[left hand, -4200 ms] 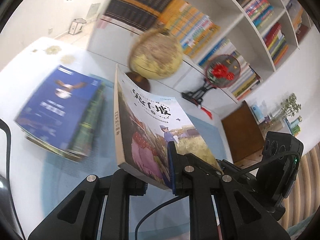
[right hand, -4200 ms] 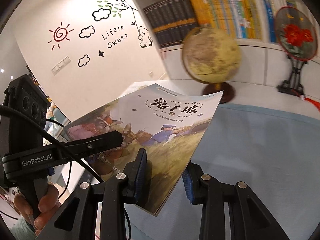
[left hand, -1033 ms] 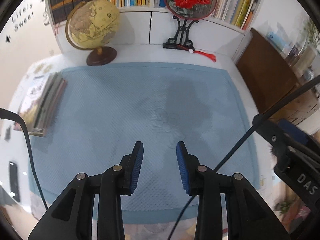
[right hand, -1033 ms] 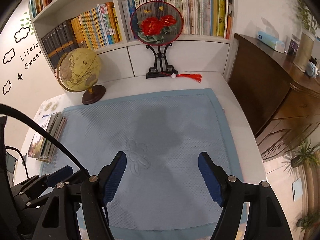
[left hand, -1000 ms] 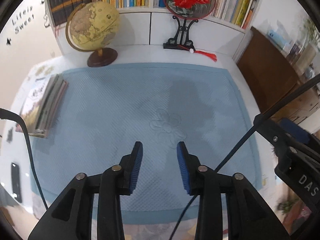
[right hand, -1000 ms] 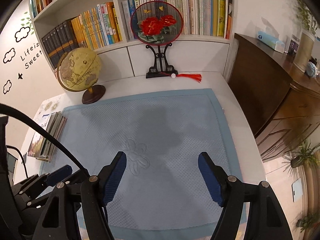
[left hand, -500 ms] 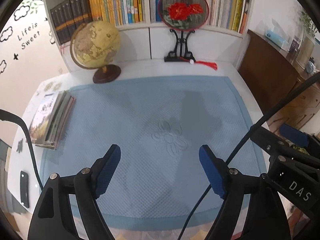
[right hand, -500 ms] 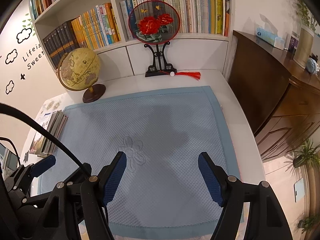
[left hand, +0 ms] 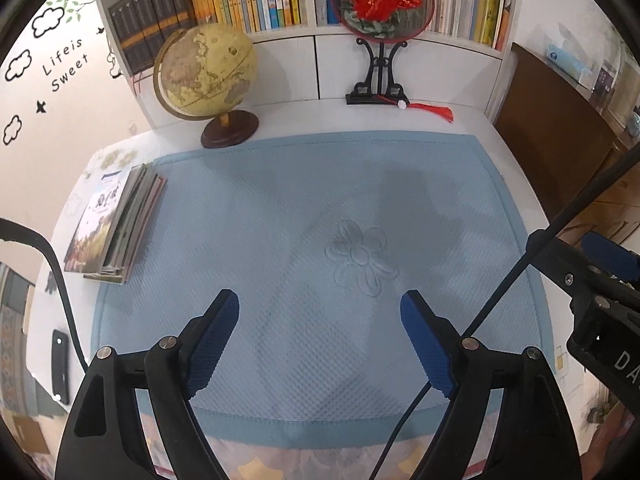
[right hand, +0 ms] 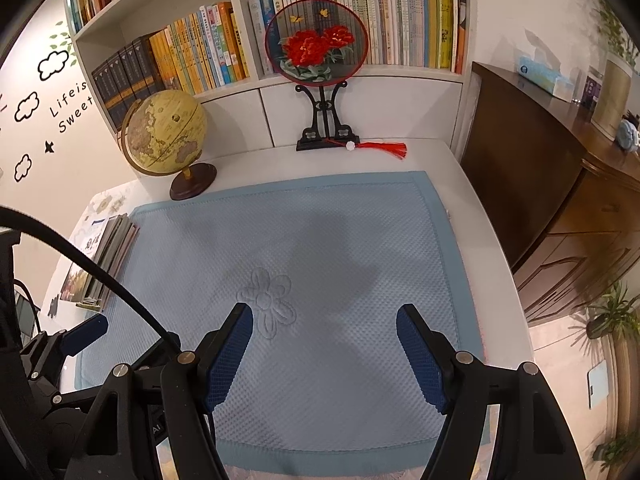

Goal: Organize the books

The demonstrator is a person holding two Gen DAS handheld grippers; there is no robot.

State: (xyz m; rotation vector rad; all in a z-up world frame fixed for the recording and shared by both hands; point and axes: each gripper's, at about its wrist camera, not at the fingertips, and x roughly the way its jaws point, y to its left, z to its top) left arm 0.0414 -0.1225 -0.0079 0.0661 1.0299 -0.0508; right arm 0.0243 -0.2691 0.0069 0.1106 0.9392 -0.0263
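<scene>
I have both tools hanging released over the blue mat (left hand: 320, 208): the left tool (left hand: 320, 308) has its jaws spread wide with nothing between them, and the right tool (right hand: 324, 320) gapes empty too. The stack of books (left hand: 116, 224) lies flat at about nine o'clock, on the mat's left edge on the worktop (left hand: 472, 120). A globe (left hand: 206, 72) stands at eleven o'clock, beyond the stack.

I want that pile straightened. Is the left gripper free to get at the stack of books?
Probably yes: the left gripper is open and empty, and only bare blue mat lies between it and the stack of books.
</scene>
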